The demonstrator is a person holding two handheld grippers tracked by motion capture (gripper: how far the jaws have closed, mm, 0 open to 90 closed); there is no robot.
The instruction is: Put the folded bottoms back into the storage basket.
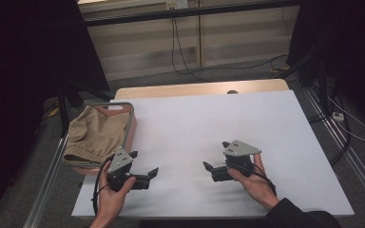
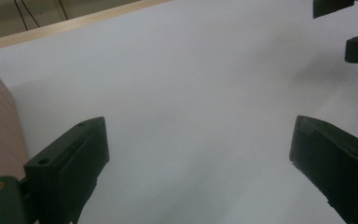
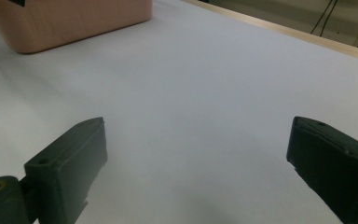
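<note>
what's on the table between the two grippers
Nothing: the high view shows only bare white table between the left gripper and the right gripper.

High view overhead facing forward, both gripper views low, sharing white table [image 1: 209, 128]

Both tongs, left tongs [image 1: 144, 163] and right tongs [image 1: 215, 155], are black with grey three-cornered plates; a dark sleeve [image 1: 300, 216] covers the right forearm.
</note>
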